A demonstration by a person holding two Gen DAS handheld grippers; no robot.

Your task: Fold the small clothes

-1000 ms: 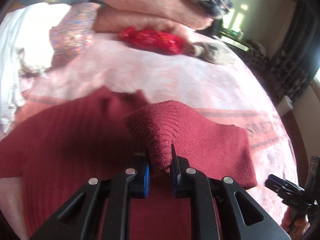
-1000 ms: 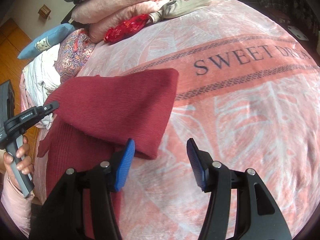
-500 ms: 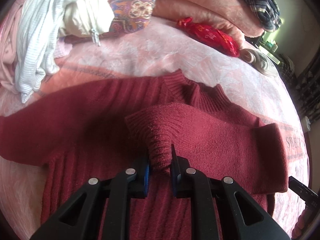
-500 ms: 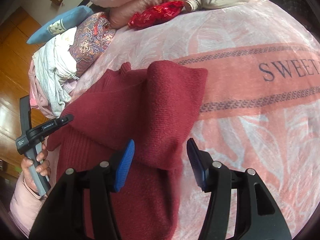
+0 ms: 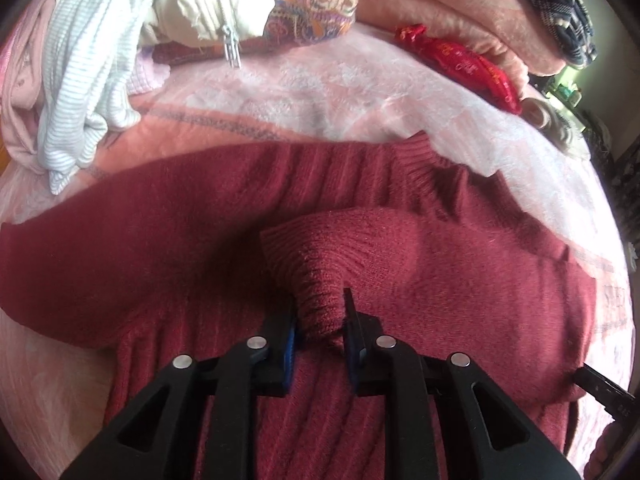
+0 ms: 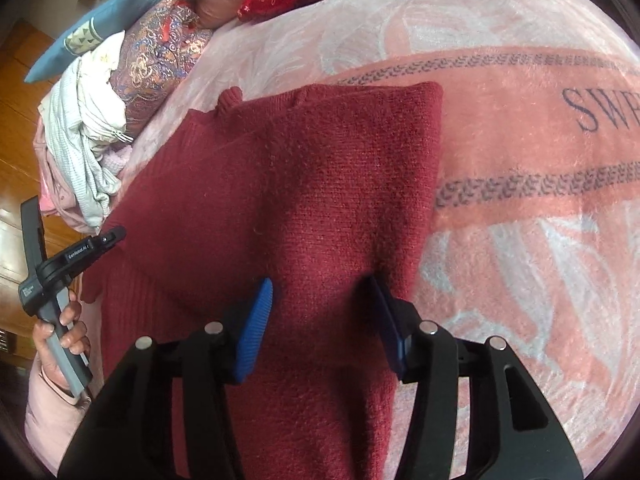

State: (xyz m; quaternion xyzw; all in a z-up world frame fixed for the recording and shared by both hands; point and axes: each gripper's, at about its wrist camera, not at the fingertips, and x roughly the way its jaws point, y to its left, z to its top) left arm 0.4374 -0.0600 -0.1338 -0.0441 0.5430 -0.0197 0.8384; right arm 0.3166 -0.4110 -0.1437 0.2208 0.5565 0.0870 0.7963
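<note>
Left wrist view: left gripper pinching the ribbed cuff of the dark red sweater, jaws easing apart with the knit between the pads, sleeve drawn over the chest; sweater spread on the pink blanket beside a heap of other clothes. Right wrist view: right gripper half-wide and narrowing, straddling the folded sleeve edge without a pinch. Likely trouble: cuff dropping early and springing back off the body; closing pads snagging two layers, dragging the fold askew.
</note>
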